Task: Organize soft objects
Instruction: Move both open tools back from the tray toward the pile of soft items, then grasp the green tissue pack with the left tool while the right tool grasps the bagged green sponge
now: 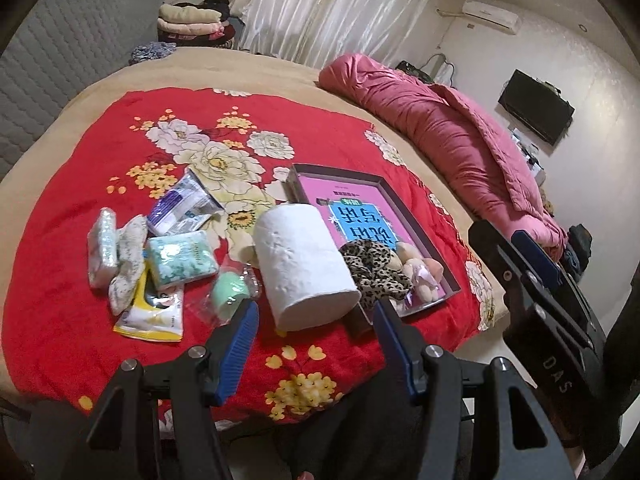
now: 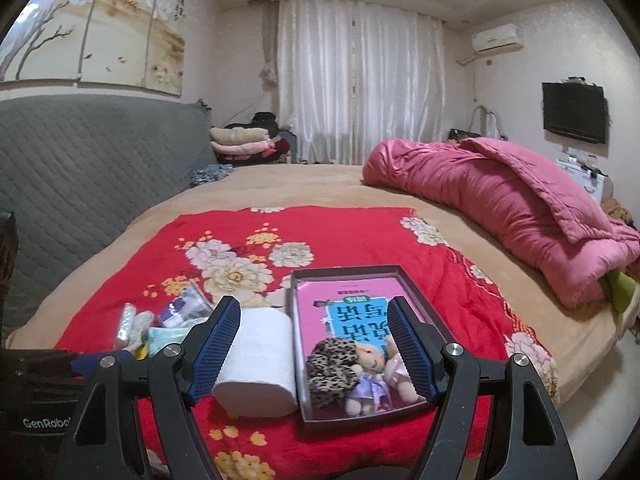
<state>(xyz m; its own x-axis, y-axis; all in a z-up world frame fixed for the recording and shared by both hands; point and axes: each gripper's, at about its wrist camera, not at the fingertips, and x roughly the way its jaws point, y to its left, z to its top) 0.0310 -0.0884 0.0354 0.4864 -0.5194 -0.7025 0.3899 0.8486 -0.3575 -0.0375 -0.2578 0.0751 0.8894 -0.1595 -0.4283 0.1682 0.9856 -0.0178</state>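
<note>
on the red floral blanket (image 1: 72,320) we see tissue packs (image 1: 182,258) left of our left tongs (image 1: 316,312), which stand apart and empty just short of the white paper roll (image 1: 304,264). our right tongs (image 2: 314,340), also apart, hover before the tray (image 2: 416,292) with its leopard scrunchie (image 2: 332,364) and small doll (image 2: 370,376).

Both wrist views look down, close, sharing the red blanket (image 1: 120,320).
</note>
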